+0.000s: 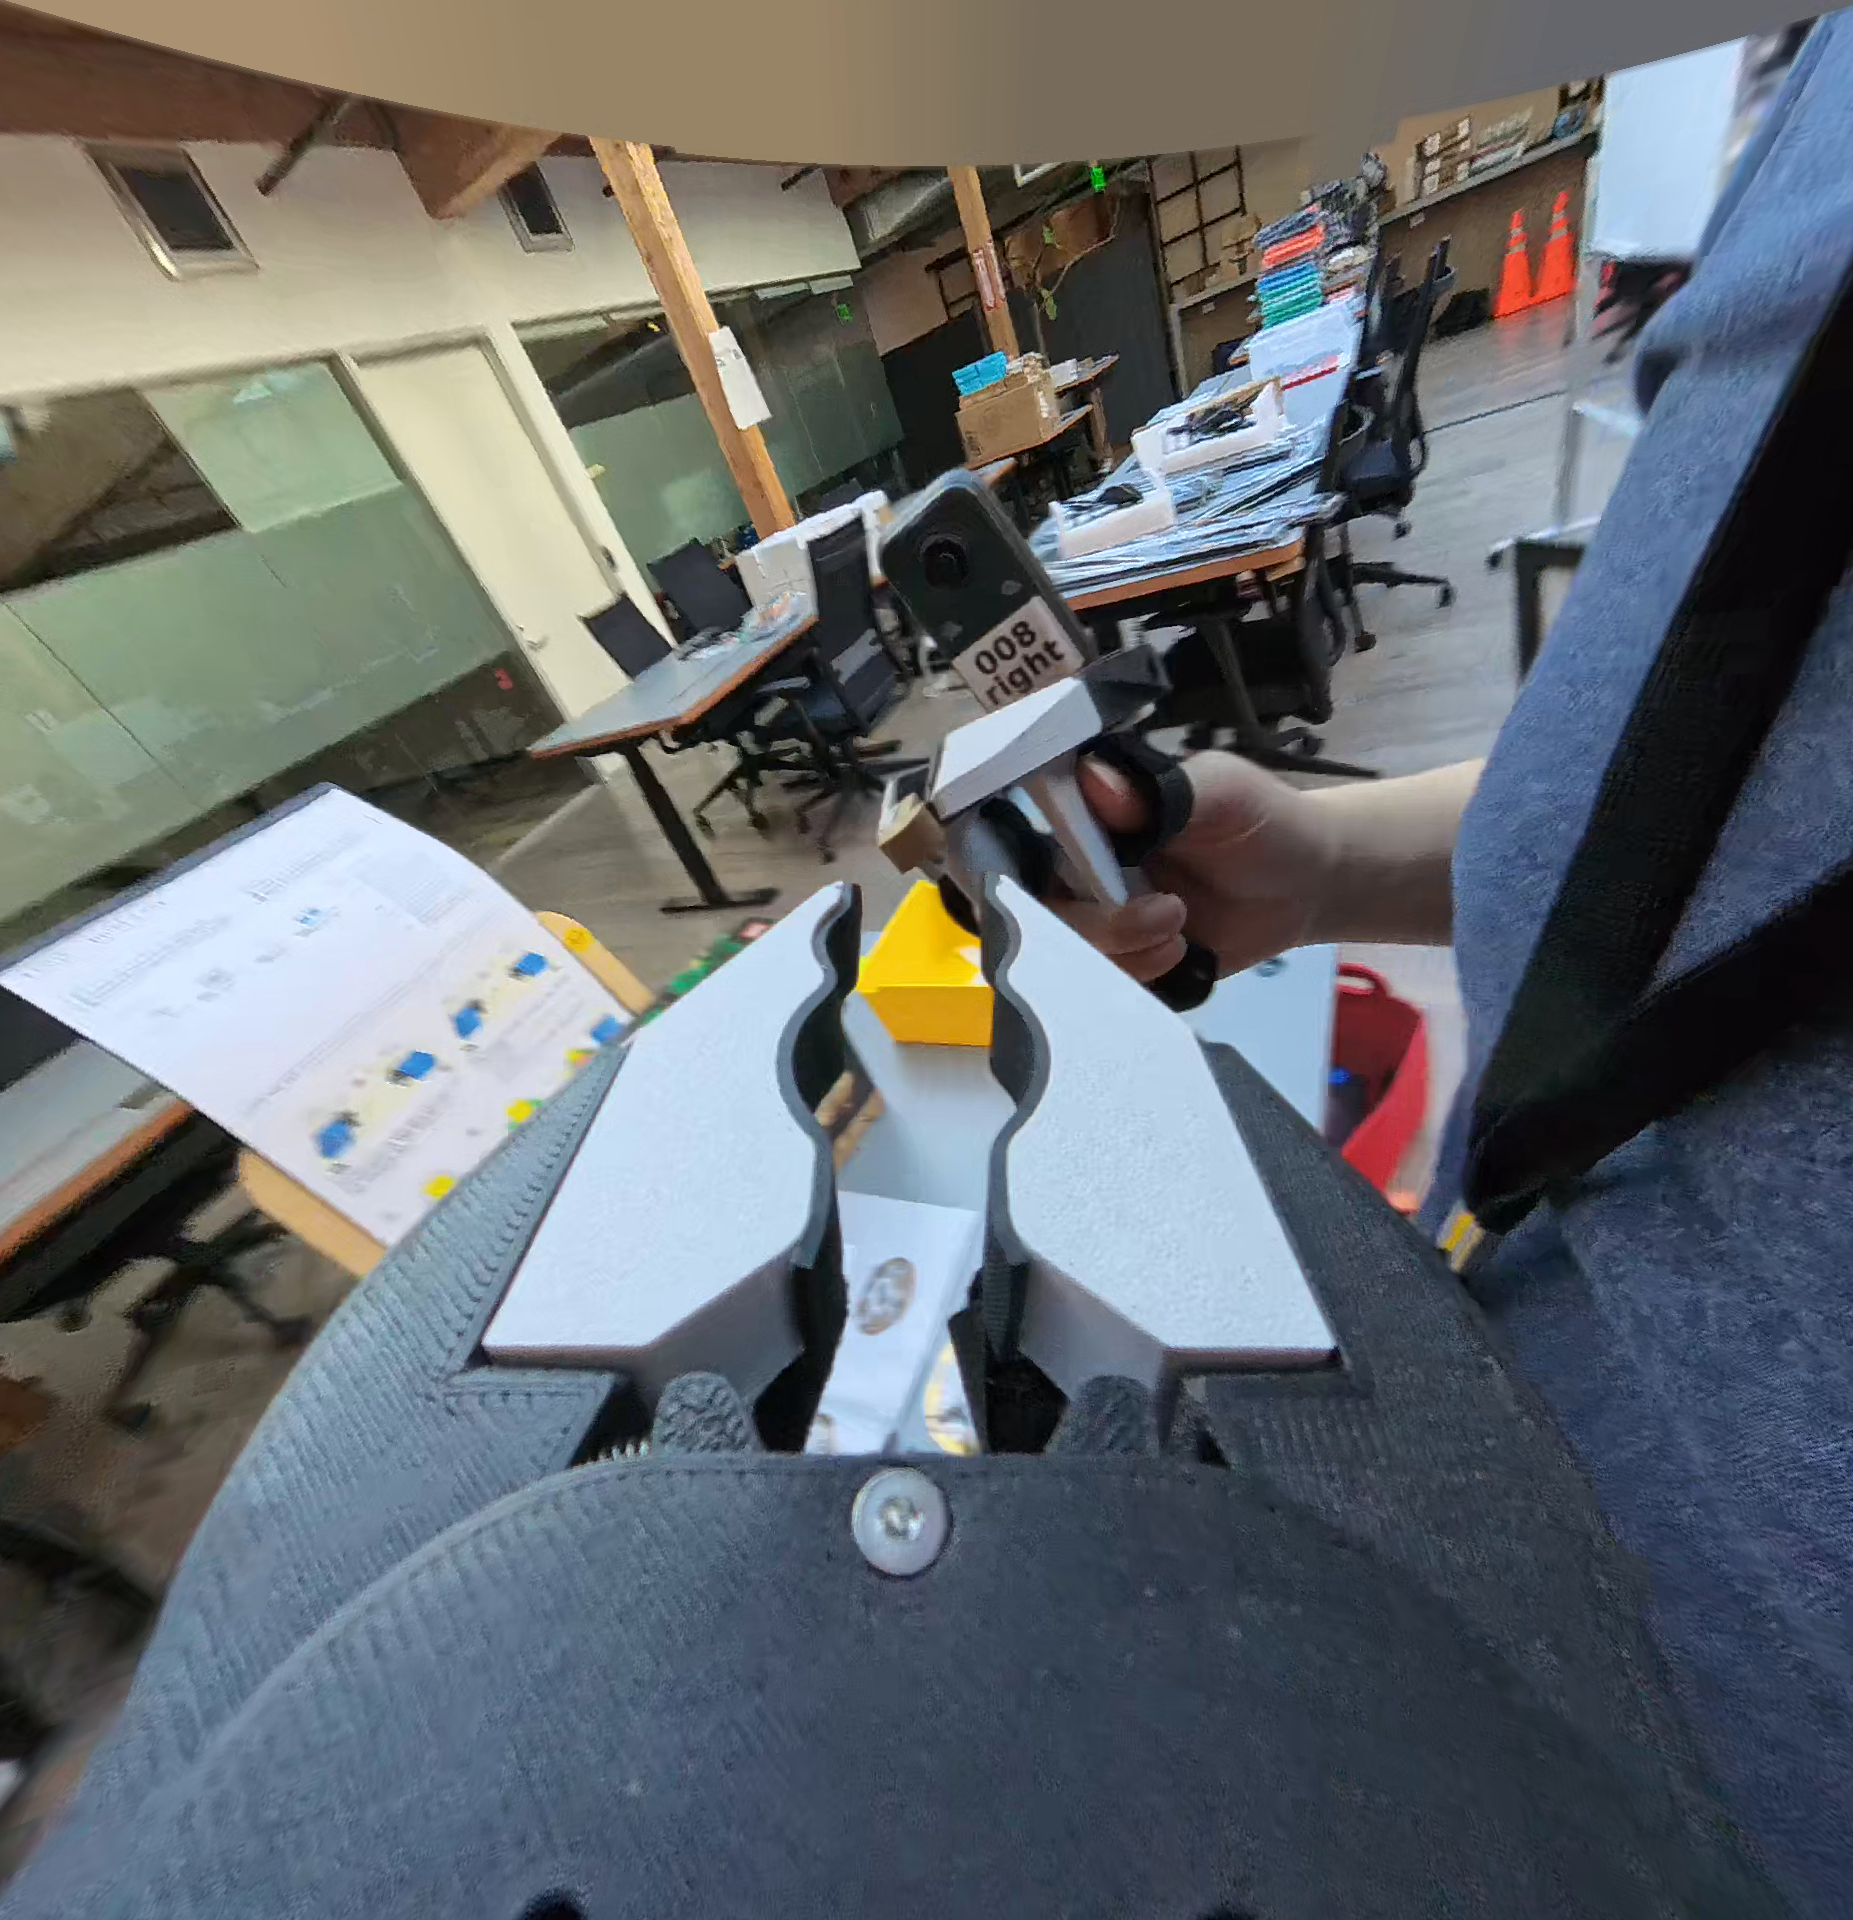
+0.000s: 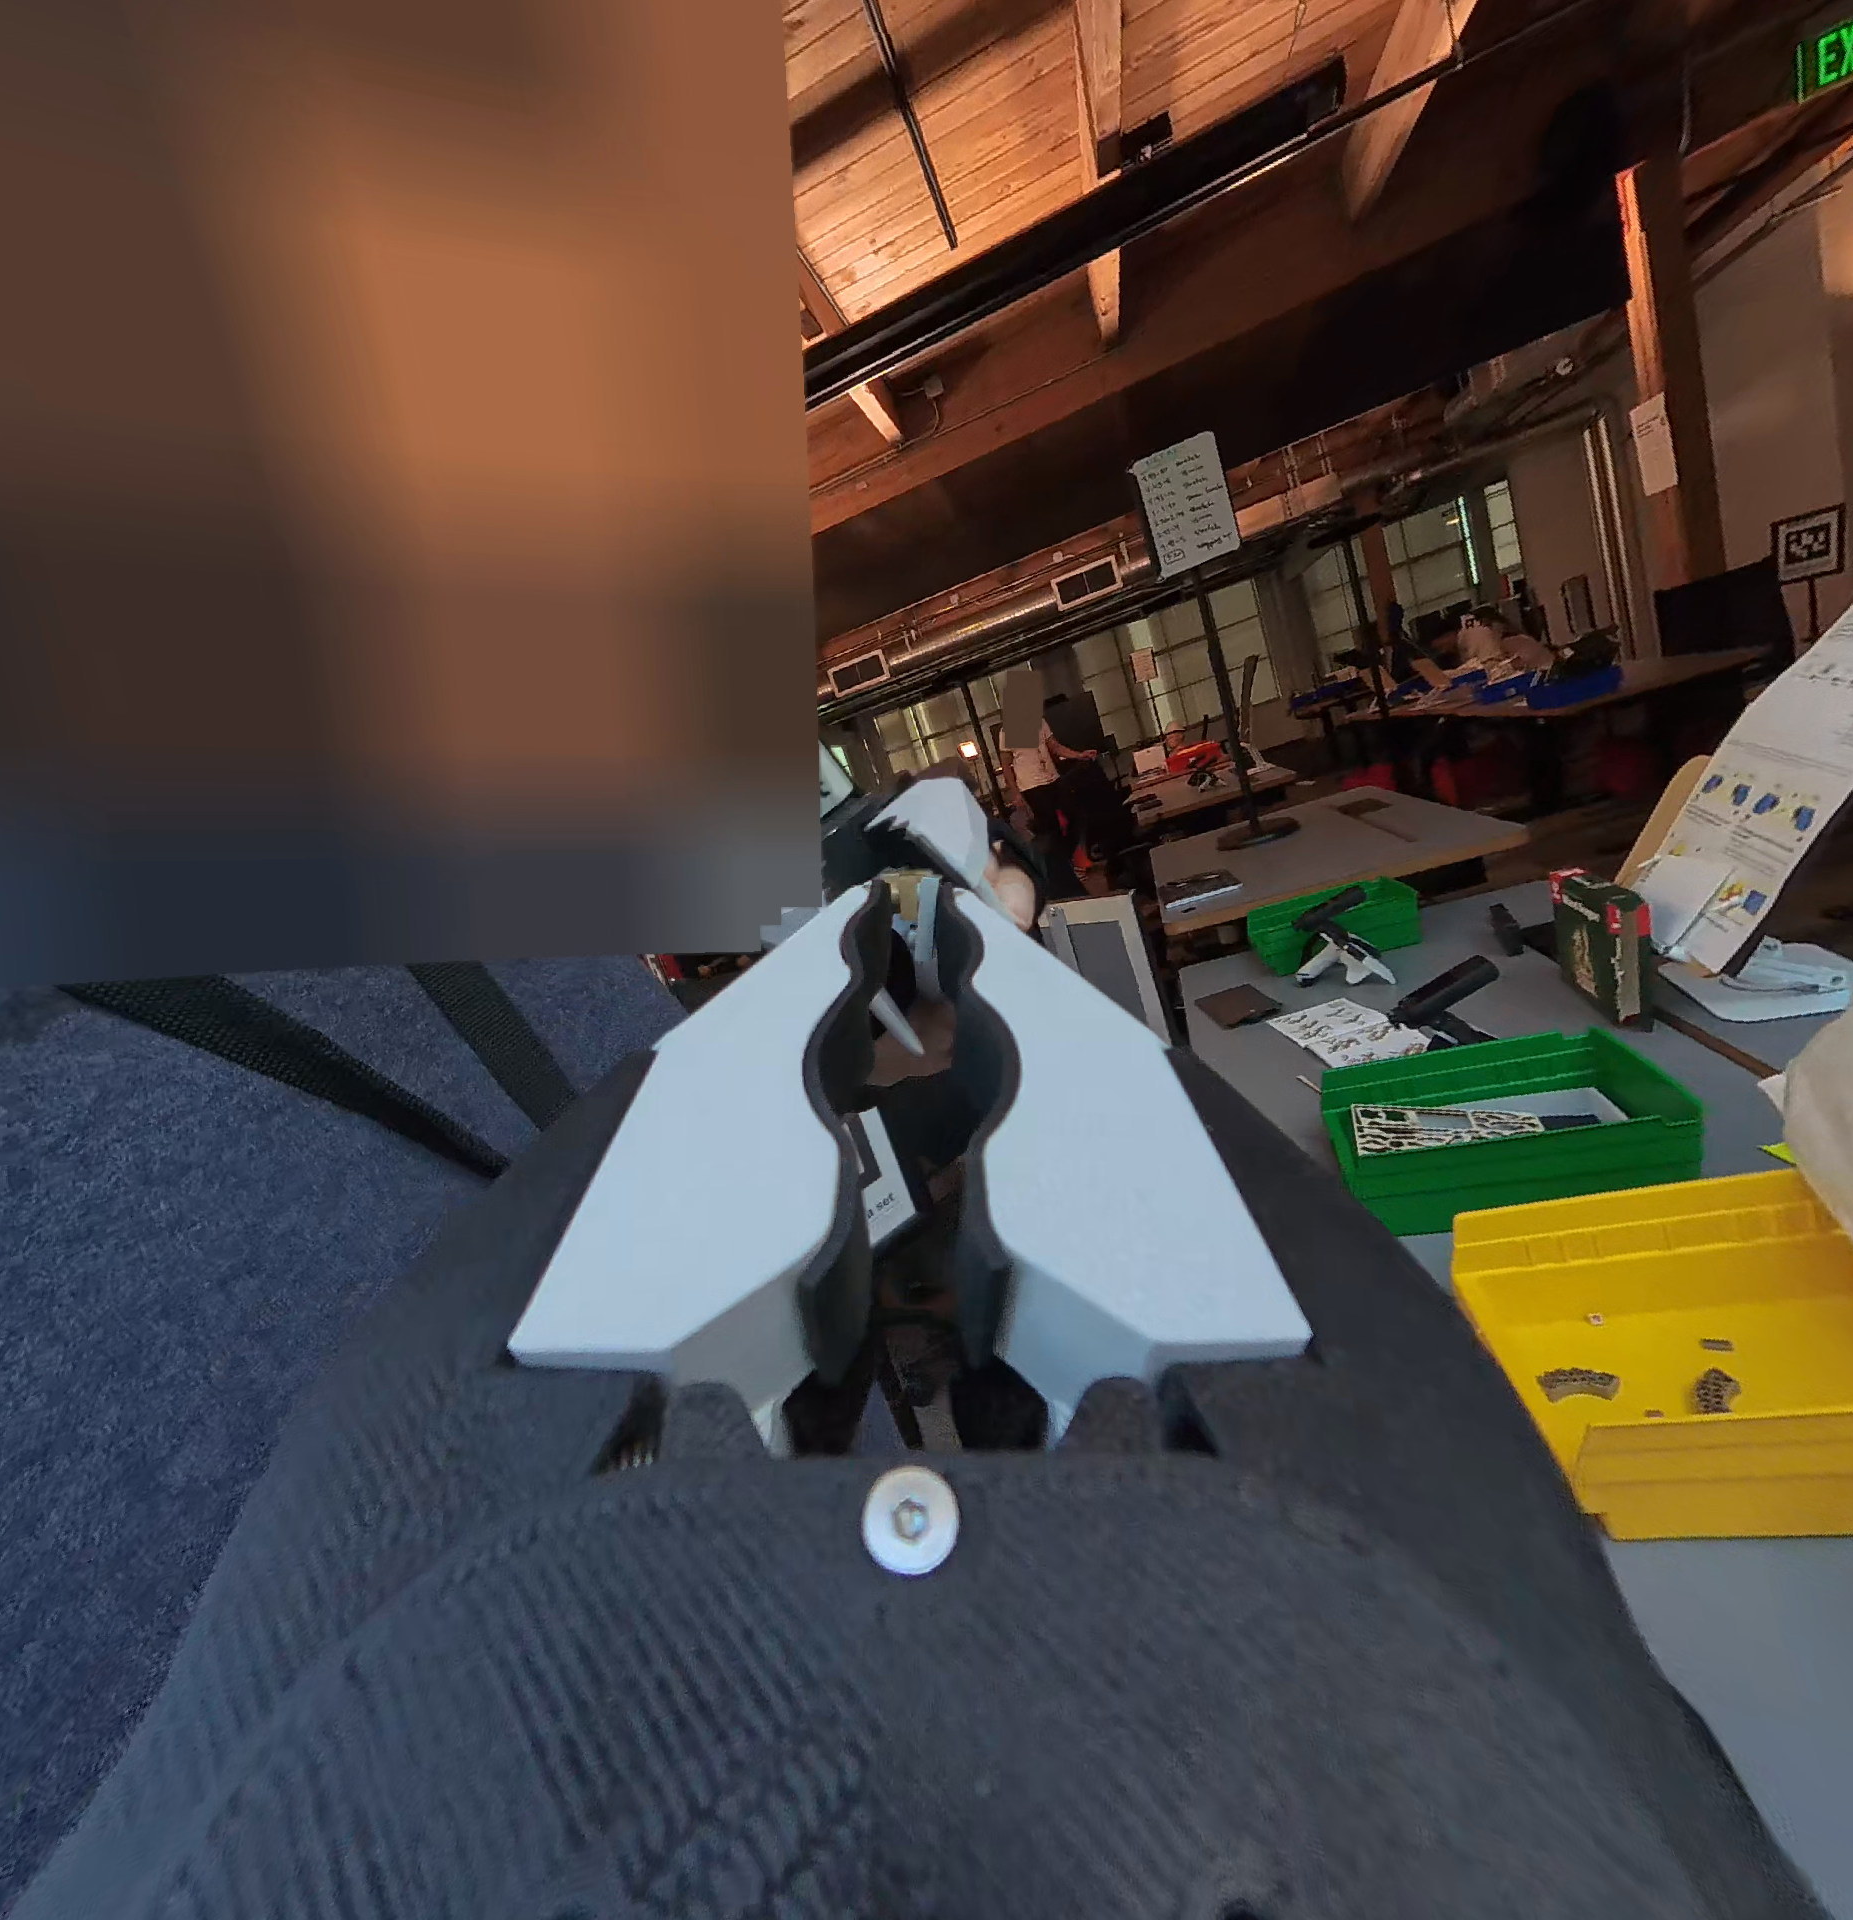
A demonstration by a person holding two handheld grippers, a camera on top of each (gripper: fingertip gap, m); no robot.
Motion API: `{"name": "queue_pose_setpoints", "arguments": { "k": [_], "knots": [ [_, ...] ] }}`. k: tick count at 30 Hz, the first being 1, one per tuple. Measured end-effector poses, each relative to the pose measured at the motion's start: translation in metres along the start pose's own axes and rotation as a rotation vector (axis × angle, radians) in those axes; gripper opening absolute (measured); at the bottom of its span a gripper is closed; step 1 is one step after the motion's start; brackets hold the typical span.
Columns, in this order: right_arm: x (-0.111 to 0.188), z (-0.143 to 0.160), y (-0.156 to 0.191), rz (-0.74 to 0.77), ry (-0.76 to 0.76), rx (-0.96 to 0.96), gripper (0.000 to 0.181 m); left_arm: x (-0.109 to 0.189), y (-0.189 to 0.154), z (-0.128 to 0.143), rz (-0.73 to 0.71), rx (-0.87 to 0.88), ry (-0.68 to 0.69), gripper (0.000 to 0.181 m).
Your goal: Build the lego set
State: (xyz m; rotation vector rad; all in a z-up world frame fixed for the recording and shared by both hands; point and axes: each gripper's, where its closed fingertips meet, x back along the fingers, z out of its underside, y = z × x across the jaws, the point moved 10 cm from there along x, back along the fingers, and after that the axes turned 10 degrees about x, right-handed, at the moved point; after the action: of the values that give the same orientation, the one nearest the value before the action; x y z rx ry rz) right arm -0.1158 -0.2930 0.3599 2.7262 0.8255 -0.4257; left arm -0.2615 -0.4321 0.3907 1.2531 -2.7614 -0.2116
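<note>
Both grippers are held up in the air, facing each other, close to a person's dark blue top. My right gripper (image 2: 917, 906) is shut on a small tan piece (image 2: 906, 891) at its fingertips. The same gripper (image 1: 927, 831) and tan piece (image 1: 904, 834) show in the left wrist view, held by a hand just beyond my left fingertips. My left gripper (image 1: 922, 906) is open with a clear gap and nothing between its fingers. It also shows in the right wrist view (image 2: 927, 831), just past the tan piece. Whether it touches the piece is unclear.
A yellow bin (image 2: 1670, 1247) with a few small tan pieces stands on the grey table (image 2: 1753, 1714) at right. Behind it are two green bins (image 2: 1504, 1143), a green box (image 2: 1597, 945) and an instruction sheet on a stand (image 1: 330, 997). A red bin (image 1: 1384, 1070) sits low.
</note>
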Motion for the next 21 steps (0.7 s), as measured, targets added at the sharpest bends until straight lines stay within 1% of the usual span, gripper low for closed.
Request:
{"name": "queue_pose_setpoints", "arguments": {
  "k": [2, 3, 4, 5, 7, 9, 11, 12, 14, 16, 19, 21],
  "knots": [
    [0.001, 0.001, 0.0, 0.003, 0.001, 0.044, 0.007, -0.004, 0.005, 0.002, 0.068, 0.149, 0.017, 0.03],
    [0.001, 0.002, 0.0, 0.004, 0.007, 0.059, 0.007, -0.005, 0.007, 0.003, 0.095, 0.211, 0.015, 0.032],
    [0.001, 0.003, 0.0, -0.001, 0.011, 0.071, 0.007, -0.006, 0.009, 0.002, 0.122, 0.259, 0.002, 0.031],
    [0.001, 0.003, 0.001, -0.007, 0.011, 0.083, 0.007, -0.006, 0.01, 0.002, 0.136, 0.294, -0.018, 0.026],
    [0.002, 0.004, 0.002, -0.009, 0.009, 0.112, 0.007, -0.004, 0.013, 0.0, 0.159, 0.317, -0.053, 0.013],
    [0.002, 0.004, 0.004, -0.005, 0.018, 0.132, 0.007, -0.004, 0.014, -0.001, 0.148, 0.309, -0.051, 0.014],
    [0.003, 0.004, 0.005, -0.006, 0.025, 0.145, 0.007, -0.004, 0.015, 0.001, 0.145, 0.31, -0.036, 0.02],
    [0.003, 0.004, 0.005, -0.005, 0.027, 0.153, 0.007, -0.004, 0.015, 0.001, 0.158, 0.32, -0.029, 0.019],
    [0.002, 0.003, 0.006, -0.007, 0.04, 0.177, 0.007, -0.003, 0.018, 0.003, 0.196, 0.375, -0.013, 0.01],
    [0.002, 0.0, 0.008, -0.005, 0.061, 0.219, 0.007, -0.001, 0.027, 0.004, 0.214, 0.483, -0.028, 0.008],
    [0.0, -0.002, 0.011, -0.013, 0.12, 0.281, 0.007, 0.002, 0.038, 0.005, 0.31, 0.684, -0.059, 0.014],
    [-0.002, -0.002, 0.012, -0.019, 0.16, 0.317, 0.007, 0.001, 0.041, 0.008, 0.364, 0.774, -0.037, 0.012]
  ]
}}
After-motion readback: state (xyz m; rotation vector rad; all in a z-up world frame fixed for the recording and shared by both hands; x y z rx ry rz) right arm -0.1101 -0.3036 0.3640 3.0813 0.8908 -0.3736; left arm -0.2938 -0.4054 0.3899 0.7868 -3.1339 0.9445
